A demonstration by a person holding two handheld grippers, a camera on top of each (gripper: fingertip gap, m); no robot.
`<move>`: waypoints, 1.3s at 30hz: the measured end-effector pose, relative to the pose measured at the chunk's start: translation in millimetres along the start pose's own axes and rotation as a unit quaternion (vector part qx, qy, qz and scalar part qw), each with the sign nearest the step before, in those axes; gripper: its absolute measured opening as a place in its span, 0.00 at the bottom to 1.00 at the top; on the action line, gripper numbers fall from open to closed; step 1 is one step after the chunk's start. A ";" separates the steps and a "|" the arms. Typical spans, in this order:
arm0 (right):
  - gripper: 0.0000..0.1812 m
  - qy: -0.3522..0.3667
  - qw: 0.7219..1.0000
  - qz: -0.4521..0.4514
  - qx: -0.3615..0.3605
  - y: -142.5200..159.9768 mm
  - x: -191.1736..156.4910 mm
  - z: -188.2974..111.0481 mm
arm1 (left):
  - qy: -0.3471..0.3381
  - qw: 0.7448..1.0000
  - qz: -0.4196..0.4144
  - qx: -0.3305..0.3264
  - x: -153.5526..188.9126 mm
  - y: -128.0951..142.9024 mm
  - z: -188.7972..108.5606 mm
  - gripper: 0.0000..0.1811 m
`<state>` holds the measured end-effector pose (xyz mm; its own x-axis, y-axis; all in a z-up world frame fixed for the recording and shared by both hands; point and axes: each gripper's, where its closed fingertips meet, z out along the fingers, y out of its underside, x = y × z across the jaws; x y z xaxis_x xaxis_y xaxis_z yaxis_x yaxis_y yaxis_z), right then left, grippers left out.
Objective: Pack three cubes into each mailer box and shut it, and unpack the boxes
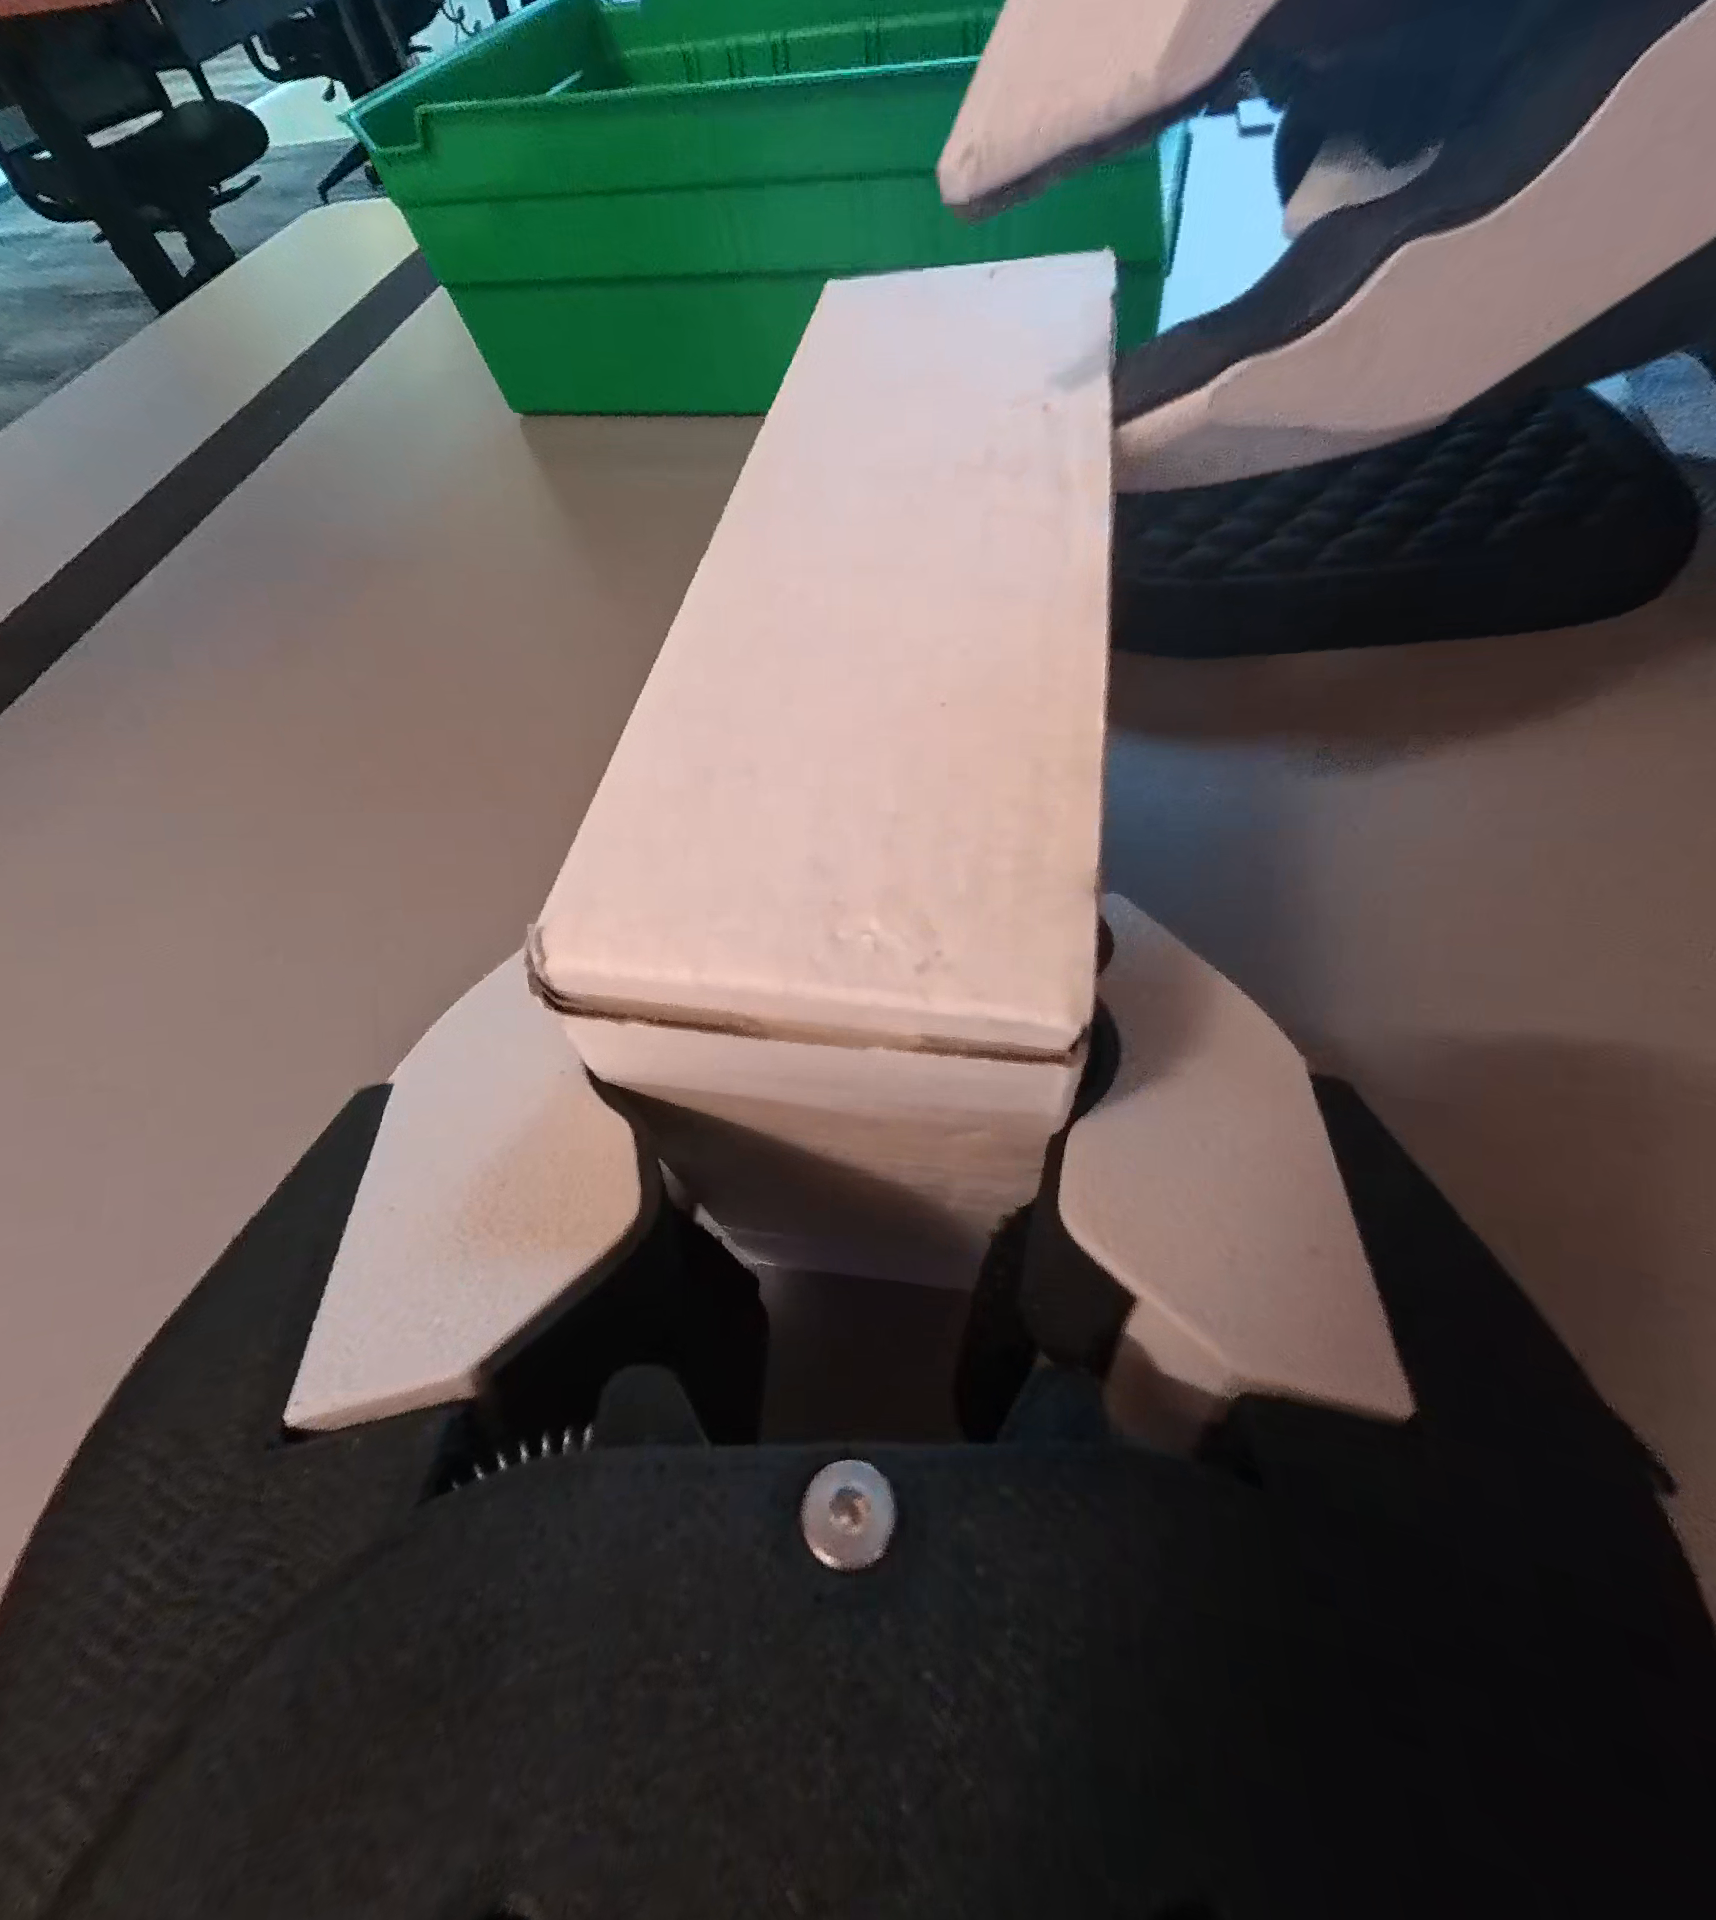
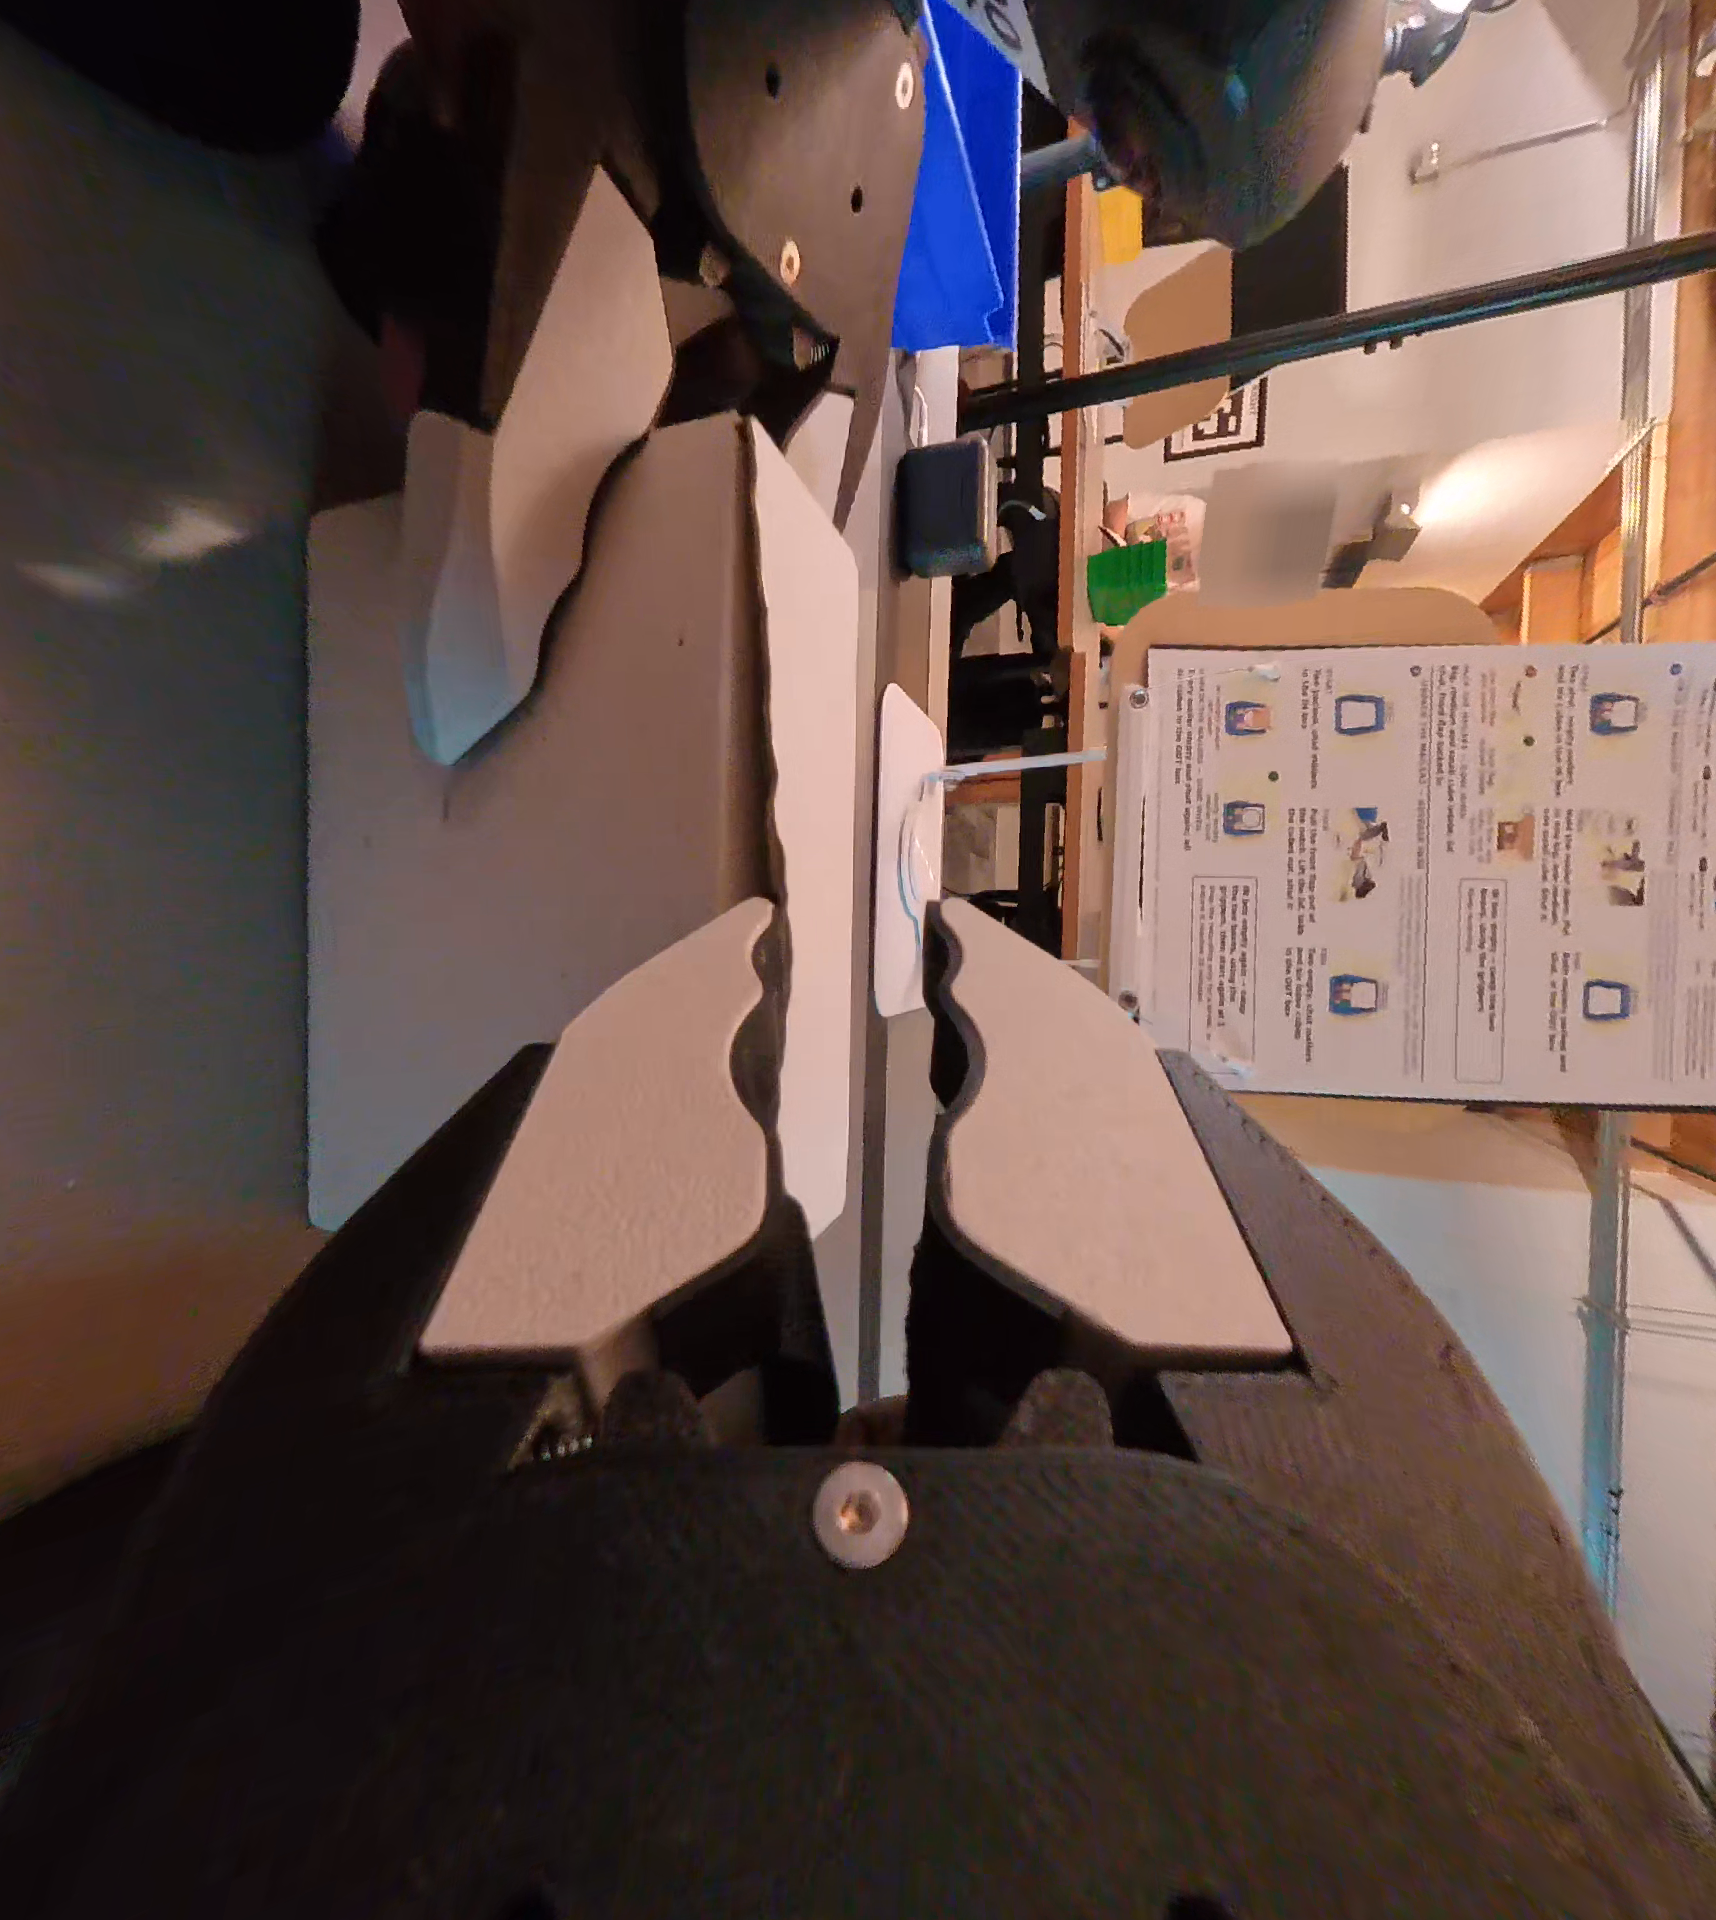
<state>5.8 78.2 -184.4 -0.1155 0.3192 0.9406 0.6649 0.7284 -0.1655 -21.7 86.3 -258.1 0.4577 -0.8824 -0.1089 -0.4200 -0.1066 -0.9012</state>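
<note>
A closed white mailer box (image 1: 864, 644) is clamped at its near end by my left gripper (image 1: 818, 945), which holds it just above the table. My right gripper (image 1: 1051, 296) hovers open at the box's far end. In the right wrist view, which is rolled sideways, the box (image 2: 573, 883) shows a broad face and a rounded flap (image 2: 818, 675) along its edge. That flap runs into the gap of my right gripper (image 2: 854, 914), whose jaws stand apart on either side of it. One of the left gripper's fingers (image 2: 469, 603) presses the broad face. No cubes are in view.
A green bin (image 1: 729, 260) stands on the table behind the box. A black mesh chair seat (image 1: 1384, 540) is off the table's right edge. A blue bin (image 2: 947, 208), a small white plate (image 2: 906, 790) and an instruction sheet (image 2: 1456, 862) lie beyond. Tip to tip, the grippers are about 8 cm apart.
</note>
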 end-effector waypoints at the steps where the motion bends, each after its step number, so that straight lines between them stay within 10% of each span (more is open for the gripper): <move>1: 0.13 0.000 1.000 -0.004 -0.008 -0.6 1.1 3.7 | -0.001 1.000 -0.007 -0.003 -1.1 0.8 0.1 0.45; 10: 0.01 -0.044 0.997 -0.037 -0.044 -1.4 -0.9 26.3 | -0.004 1.000 -0.016 -0.026 -4.5 4.2 0.0 0.44; 14: 0.01 -0.169 0.984 0.059 -0.022 -0.6 8.7 25.1 | 0.000 0.999 0.001 -0.039 -1.3 5.7 -0.4 0.45; 25: 0.01 -0.572 0.756 0.320 0.000 8.0 22.5 38.3 | -0.022 0.998 0.048 -0.024 -1.1 5.4 -2.1 0.47; 30: 0.01 -0.562 0.770 0.300 -0.016 12.4 21.8 39.1 | -0.146 0.974 0.172 -0.024 -11.5 -18.8 -40.0 0.69; 35: 0.01 -0.548 0.779 0.305 -0.026 15.7 22.7 41.9 | -0.173 0.944 0.255 0.115 18.9 -83.0 -82.0 0.51; 39: 0.01 -0.544 0.782 0.304 -0.029 14.9 22.4 39.8 | -0.137 0.963 0.232 0.031 31.1 -72.8 -56.5 0.46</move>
<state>-16.2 120.3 -177.6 -0.3036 0.9452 -0.1199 0.8695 0.2234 -0.4405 -21.2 40.7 -172.2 0.4251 -0.6742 -0.6040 -0.5845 0.3050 -0.7519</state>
